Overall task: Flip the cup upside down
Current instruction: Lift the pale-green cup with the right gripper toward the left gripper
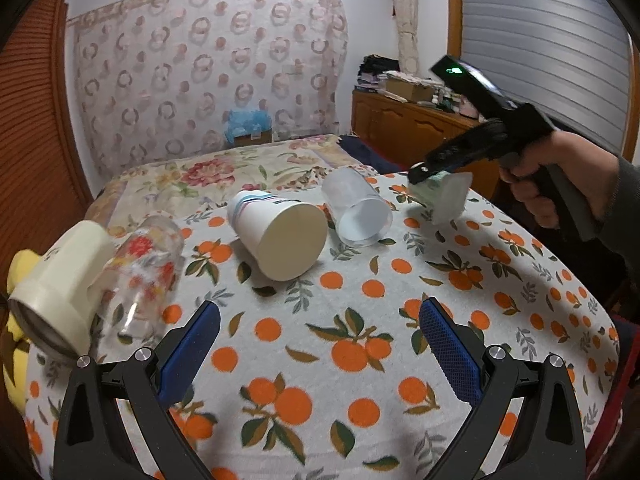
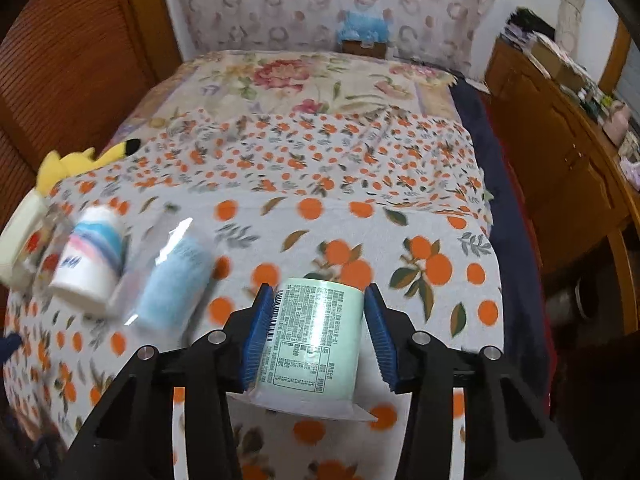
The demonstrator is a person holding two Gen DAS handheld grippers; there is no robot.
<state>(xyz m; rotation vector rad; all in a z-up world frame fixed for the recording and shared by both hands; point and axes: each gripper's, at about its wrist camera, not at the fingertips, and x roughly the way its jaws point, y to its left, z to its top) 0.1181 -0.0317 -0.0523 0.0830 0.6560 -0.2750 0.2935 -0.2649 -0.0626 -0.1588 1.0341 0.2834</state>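
Several cups lie on their sides on the orange-print cloth [image 1: 360, 292]: a cream mug [image 1: 60, 280], a flower-print glass [image 1: 140, 272], a white paper cup [image 1: 280, 236] and a clear plastic cup [image 1: 360, 212]. My right gripper [image 2: 318, 334] is shut on a pale green plastic cup [image 2: 312, 340] with a printed label and holds it above the cloth; in the left wrist view this cup [image 1: 444, 196] is at the far right. My left gripper [image 1: 320, 356] is open and empty, low over the cloth, short of the paper cup.
A yellow plush toy [image 2: 80, 160] lies at the cloth's left edge. A floral blanket [image 2: 312, 80] covers the bed behind. A wooden dresser [image 2: 560, 152] stands to the right, a wooden wall [image 2: 60, 60] to the left.
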